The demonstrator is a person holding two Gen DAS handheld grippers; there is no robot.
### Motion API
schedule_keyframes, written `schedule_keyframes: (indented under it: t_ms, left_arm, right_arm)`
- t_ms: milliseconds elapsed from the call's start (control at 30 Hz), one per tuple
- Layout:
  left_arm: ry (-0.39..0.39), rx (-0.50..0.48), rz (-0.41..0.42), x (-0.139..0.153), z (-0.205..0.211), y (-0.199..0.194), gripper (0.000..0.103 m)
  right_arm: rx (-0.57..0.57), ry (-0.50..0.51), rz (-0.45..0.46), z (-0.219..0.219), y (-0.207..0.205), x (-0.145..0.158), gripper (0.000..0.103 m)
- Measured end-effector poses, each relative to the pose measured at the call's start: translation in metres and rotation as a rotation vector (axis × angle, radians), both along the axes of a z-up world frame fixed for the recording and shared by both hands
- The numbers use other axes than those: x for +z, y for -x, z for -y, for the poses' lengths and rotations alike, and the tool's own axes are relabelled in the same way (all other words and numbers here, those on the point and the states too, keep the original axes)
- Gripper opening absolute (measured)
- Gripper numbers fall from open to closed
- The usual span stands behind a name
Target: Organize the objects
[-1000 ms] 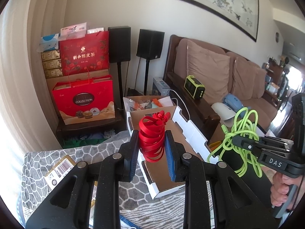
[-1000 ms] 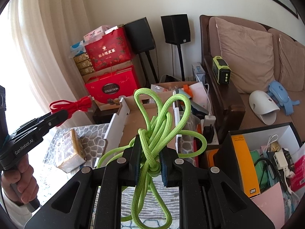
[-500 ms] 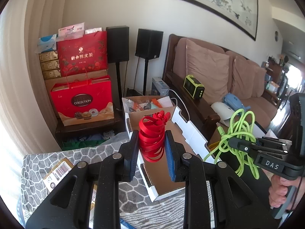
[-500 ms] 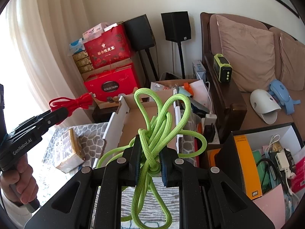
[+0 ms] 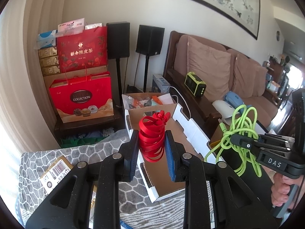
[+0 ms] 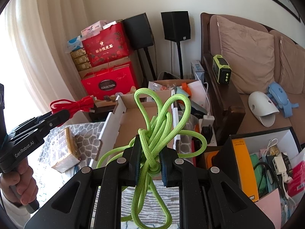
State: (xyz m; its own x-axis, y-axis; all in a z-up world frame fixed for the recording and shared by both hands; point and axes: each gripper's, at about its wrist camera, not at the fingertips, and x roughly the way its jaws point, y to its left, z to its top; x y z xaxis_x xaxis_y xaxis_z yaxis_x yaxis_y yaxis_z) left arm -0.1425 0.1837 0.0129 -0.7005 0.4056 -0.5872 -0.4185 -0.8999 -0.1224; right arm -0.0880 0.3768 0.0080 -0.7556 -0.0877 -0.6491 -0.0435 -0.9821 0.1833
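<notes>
My left gripper (image 5: 151, 137) is shut on a coiled red flat cable (image 5: 152, 139) and holds it in the air above an open cardboard box with white flaps (image 5: 167, 173). My right gripper (image 6: 149, 148) is shut on a knotted bundle of lime-green braided cable (image 6: 162, 126), also held above that box (image 6: 129, 126). Each gripper shows in the other's view: the right one with the green cable (image 5: 242, 131) at the right, the left one with the red cable (image 6: 76, 106) at the left.
The box lies on a grey pebble-pattern cloth (image 5: 43, 156) beside a small brown carton (image 5: 55, 171). A black bin of chargers and packets (image 6: 266, 162) stands at the right. Red gift bags (image 5: 82, 97), speakers (image 5: 150, 40), a cluttered carton (image 5: 148, 101) and a sofa (image 5: 219, 70) lie beyond.
Both grippers have shifted only slightly, keeping their cables; the scene in the left wrist view has drifted a little.
</notes>
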Motion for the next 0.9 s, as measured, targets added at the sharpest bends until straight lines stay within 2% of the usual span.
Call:
schedule_keyframes:
  t_ms: [900]
  left_arm:
    - [0.001, 0.006, 0.025, -0.008, -0.01, 0.011, 0.024]
  right_arm:
    - [-0.01, -0.003, 0.028, -0.004, 0.011, -0.011, 0.016]
